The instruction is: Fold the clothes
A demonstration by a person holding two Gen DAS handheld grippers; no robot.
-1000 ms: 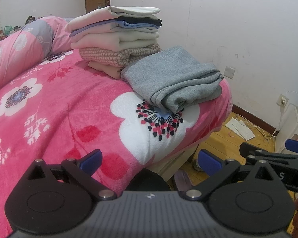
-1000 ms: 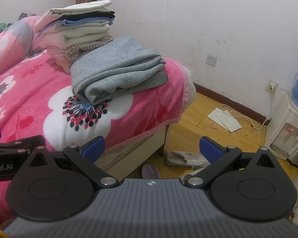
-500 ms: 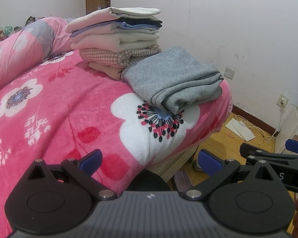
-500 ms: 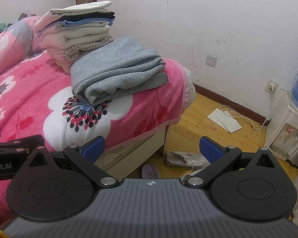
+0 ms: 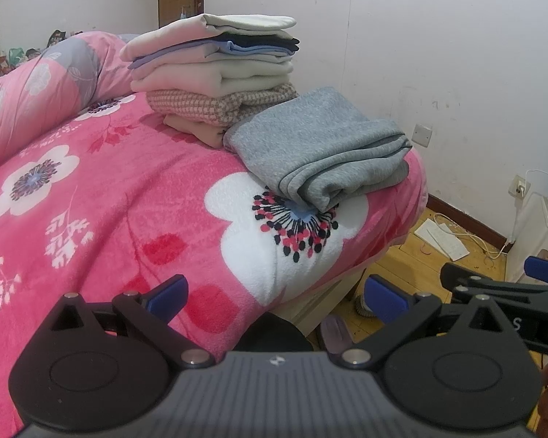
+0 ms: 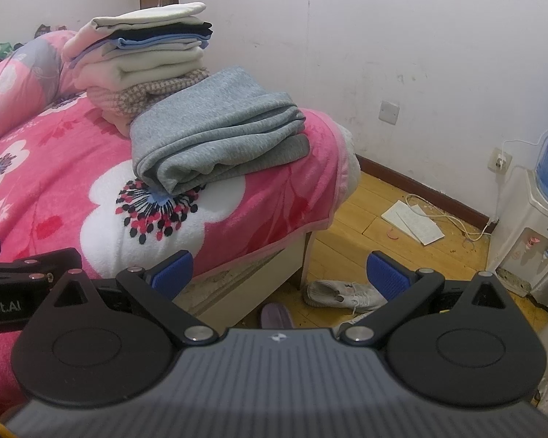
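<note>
Both pairs of blue-padded fingers stand spread wide with nothing between them: the left gripper [image 5: 276, 297] hangs above the near edge of the bed, and the right gripper [image 6: 279, 277] hangs beyond the bed's corner, above the floor. Neither touches any cloth. Part of the right gripper shows at the right edge of the left wrist view, and part of the left gripper at the left edge of the right wrist view, so the two are held side by side.

Folded grey garment [image 5: 321, 153] [image 6: 219, 138]: lies flat near the corner of the bed, its layered edges facing the grippers, one end resting on a large white flower printed on the pink floral blanket [image 5: 128, 197] [image 6: 73, 168]. Stack of folded clothes [image 5: 215, 73] [image 6: 142, 65]: stands just behind the grey garment and touches it; from the top it shows cream, dark, blue, cream and pink-checked layers. Rolled pink quilt [image 5: 36, 87]: lies along the far side of the bed.

White wall [image 5: 438, 36] meets a wooden floor [image 6: 365, 219] to the right of the bed. On the floor lie a white shoe [image 6: 343, 294], a sheet of paper [image 6: 413, 222] and a white cable. Water dispenser [image 6: 529, 226] with a blue bottle stands at the right edge.
</note>
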